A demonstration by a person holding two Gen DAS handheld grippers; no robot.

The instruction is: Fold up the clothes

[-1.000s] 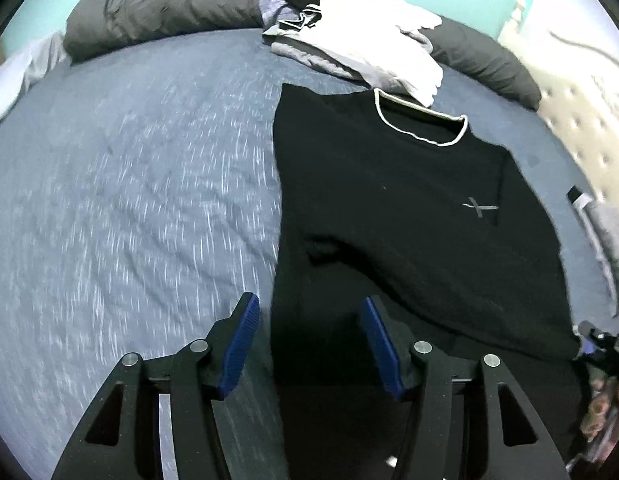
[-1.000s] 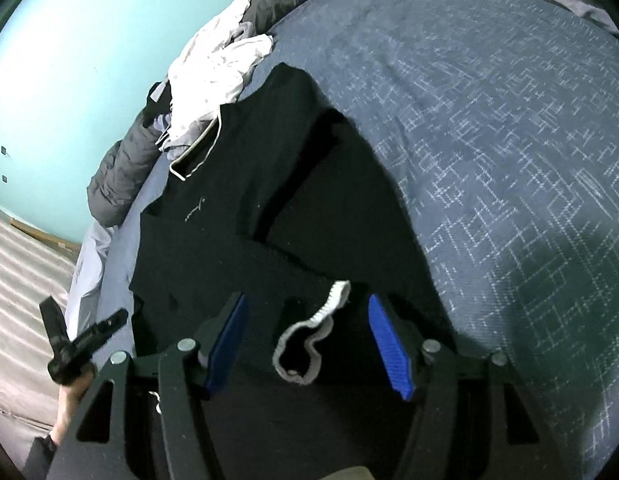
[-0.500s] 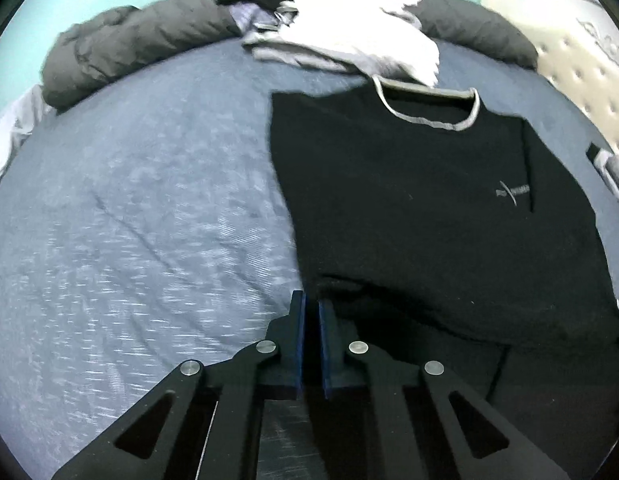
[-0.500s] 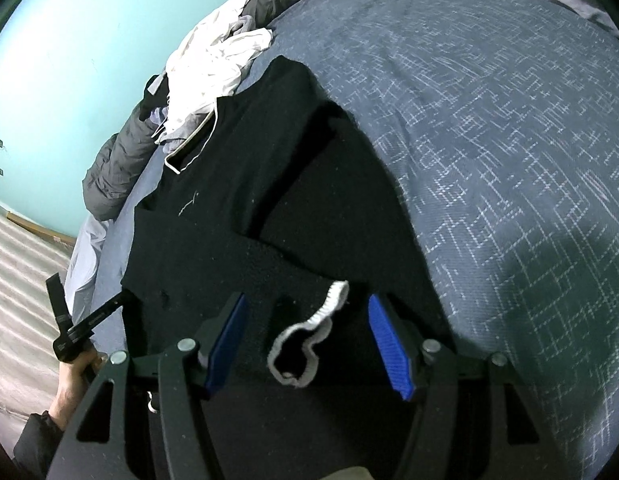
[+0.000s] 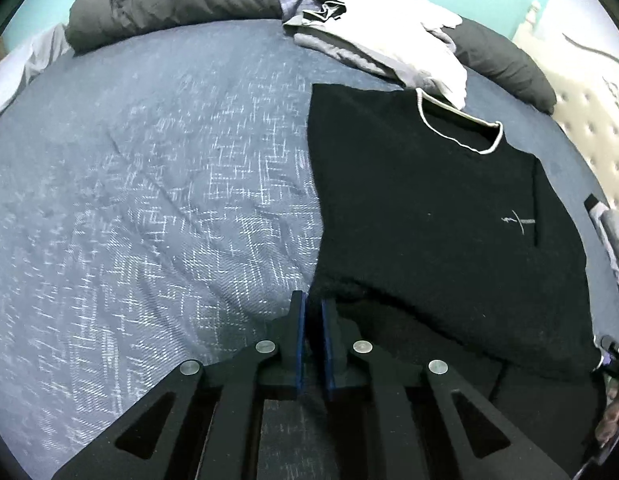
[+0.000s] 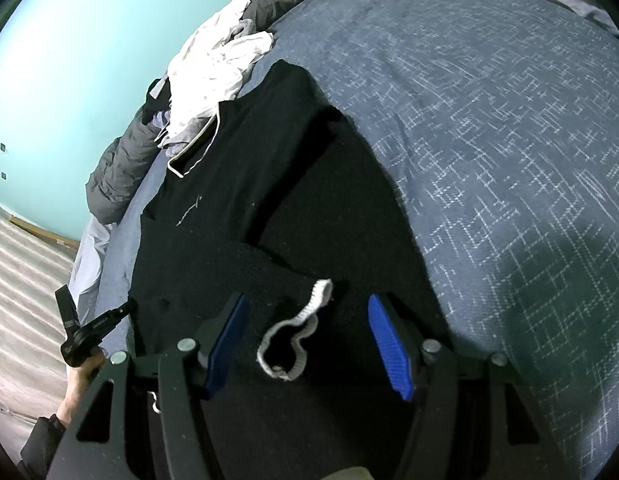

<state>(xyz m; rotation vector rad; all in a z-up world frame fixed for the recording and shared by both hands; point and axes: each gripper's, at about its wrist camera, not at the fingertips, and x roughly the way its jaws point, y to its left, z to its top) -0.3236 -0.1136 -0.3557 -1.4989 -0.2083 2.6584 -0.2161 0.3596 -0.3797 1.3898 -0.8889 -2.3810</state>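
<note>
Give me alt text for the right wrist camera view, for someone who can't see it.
The open right gripper hovers over a black sweater spread on a blue-grey bedspread, its fingers either side of a pale ribbed cuff. White clothes lie piled beyond the collar.

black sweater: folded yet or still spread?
Partly folded. The black sweater lies on the bed, one sleeve cuff already laid across its body.

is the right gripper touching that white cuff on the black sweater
Apart. In the right wrist view the right gripper is open, and the white cuff lies between the blue pads with dark sweater visible on either side.
</note>
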